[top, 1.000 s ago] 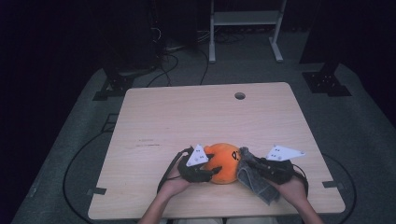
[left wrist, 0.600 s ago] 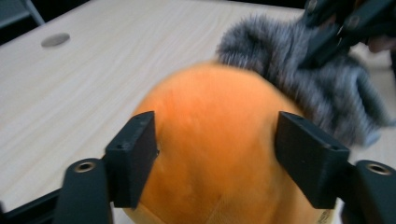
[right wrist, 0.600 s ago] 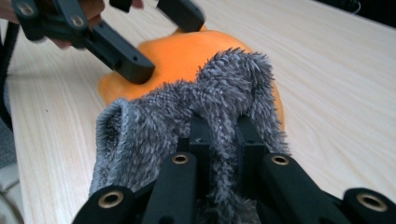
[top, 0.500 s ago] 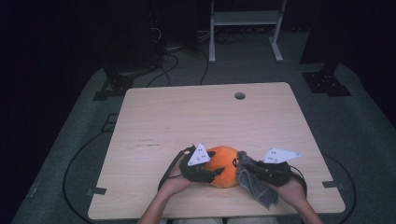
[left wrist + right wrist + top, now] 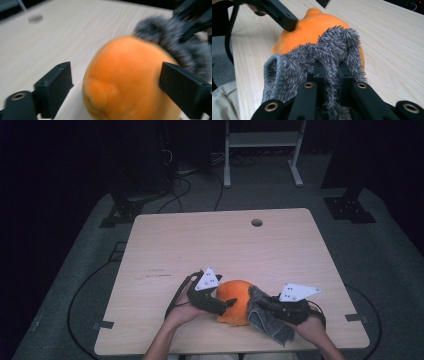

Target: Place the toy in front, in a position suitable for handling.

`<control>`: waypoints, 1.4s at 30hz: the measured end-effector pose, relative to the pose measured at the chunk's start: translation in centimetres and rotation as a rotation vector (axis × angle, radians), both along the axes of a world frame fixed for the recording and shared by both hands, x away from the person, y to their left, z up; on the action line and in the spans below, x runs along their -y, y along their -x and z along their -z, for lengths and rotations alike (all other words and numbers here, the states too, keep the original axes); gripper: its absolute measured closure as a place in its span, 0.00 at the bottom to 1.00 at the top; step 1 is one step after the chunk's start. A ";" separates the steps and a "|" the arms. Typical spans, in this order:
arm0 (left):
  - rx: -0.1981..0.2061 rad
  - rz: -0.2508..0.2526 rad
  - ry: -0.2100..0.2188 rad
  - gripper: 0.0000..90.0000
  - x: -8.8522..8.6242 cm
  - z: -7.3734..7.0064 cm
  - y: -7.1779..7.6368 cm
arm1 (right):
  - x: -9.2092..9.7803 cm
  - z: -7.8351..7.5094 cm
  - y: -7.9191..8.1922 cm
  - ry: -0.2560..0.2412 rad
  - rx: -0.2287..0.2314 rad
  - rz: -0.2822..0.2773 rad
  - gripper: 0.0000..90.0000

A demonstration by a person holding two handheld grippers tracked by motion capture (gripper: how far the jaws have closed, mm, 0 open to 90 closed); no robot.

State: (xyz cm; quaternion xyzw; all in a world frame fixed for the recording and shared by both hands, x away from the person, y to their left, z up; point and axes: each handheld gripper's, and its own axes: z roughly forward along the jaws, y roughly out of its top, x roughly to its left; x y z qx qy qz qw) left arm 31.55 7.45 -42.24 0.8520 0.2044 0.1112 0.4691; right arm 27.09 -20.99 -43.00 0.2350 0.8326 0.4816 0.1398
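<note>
A pumpkin (image 5: 235, 301) sits on the surface (image 5: 225, 245) near its front edge. The left hand-held gripper (image 5: 224, 303) lies just left of the pumpkin, its jaws either side of it; a cloth (image 5: 267, 317) rests against the pumpkin's right, with the right hand-held gripper (image 5: 270, 306) beyond it. A hole (image 5: 257, 222) lies well behind the pumpkin.

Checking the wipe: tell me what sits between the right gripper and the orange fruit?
A grey cloth, pinched in the right gripper, lies against the orange fruit in the right gripper view.
</note>
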 end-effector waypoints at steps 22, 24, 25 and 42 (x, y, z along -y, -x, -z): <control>0.147 0.107 -0.085 0.41 1.0 0.2 2.1 | 3.0 0.6 -1.9 -0.025 -0.117 0.145 0.89; 0.155 0.112 -0.084 0.41 1.2 0.3 2.2 | 2.4 -0.8 -1.3 -0.091 -0.082 0.091 0.89; 0.158 0.116 -0.087 0.41 1.2 0.2 2.2 | 1.9 -1.2 -1.1 -0.100 -0.066 0.063 0.89; 0.118 0.111 -0.025 0.27 1.3 -0.3 2.1 | 0.2 -0.8 -0.7 -0.021 -0.034 0.018 0.89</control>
